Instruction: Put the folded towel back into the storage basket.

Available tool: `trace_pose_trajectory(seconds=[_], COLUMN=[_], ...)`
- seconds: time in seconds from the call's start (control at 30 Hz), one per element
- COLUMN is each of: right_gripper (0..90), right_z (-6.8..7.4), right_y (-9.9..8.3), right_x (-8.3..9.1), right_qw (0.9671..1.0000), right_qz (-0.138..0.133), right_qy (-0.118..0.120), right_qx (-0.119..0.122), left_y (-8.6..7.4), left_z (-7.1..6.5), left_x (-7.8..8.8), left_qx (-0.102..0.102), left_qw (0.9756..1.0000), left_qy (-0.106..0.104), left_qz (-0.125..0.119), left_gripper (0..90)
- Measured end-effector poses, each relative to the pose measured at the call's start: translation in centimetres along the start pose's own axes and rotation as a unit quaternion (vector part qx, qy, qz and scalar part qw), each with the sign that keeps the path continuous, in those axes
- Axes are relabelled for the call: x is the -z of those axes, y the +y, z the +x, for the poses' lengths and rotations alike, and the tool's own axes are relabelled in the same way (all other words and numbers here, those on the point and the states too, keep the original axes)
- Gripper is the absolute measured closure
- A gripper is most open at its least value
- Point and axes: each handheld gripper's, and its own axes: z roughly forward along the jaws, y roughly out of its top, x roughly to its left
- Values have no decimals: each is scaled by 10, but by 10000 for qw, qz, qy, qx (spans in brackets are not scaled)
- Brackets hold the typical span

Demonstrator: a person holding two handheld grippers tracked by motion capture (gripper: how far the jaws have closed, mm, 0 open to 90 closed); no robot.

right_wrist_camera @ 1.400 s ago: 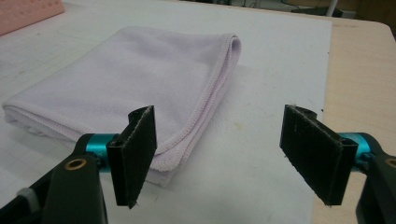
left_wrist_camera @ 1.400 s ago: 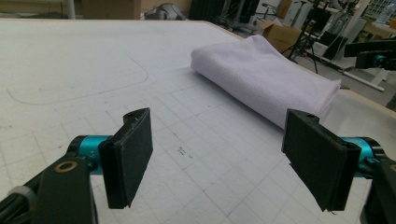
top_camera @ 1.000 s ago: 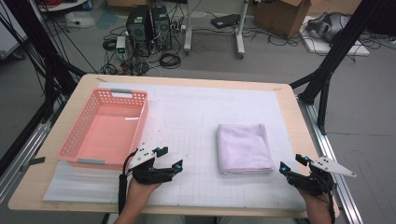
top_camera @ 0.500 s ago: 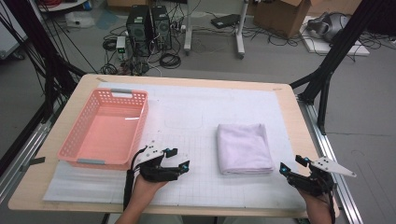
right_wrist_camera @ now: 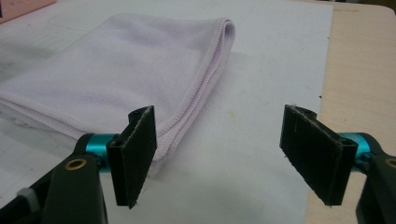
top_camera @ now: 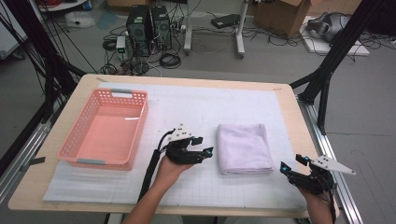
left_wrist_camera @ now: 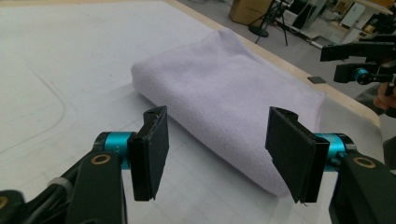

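Folded lilac towel [top_camera: 244, 148] lies flat on the white mat [top_camera: 196, 107], right of centre. Left gripper [top_camera: 201, 145] just beside its left edge, jaws closing, nothing between. Right gripper [top_camera: 290, 164] released, near its right corner. Pink basket [top_camera: 105, 128] well left, path clear.

My high camera is looking down and forward over the whole table [top_camera: 280, 100] from far up. My left gripper camera is sitting low, very close, facing the folded towel [left_wrist_camera: 224, 88] at 12 o'clock. My right gripper camera is also peeking low at it, toward 10 o'clock. All three are sharing the towel.
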Motion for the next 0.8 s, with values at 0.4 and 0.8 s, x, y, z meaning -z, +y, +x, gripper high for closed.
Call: trace_pose_trajectory(seconds=[0.4,0.8], right_gripper=[262,262], right_z=[-4,-4], right_y=[-1,0], right_x=[-3,-4], right_qw=[10000,10000], right_qz=[25,7], right_qy=[22,73], right_qx=[-15,-42], left_y=[2,-2], left_z=[-4,-7], left_x=[-54,-89], left_qx=[347,595], left_qw=[9979,9925], left_qy=[179,555], left_qz=[508,917], left_gripper=[344,299])
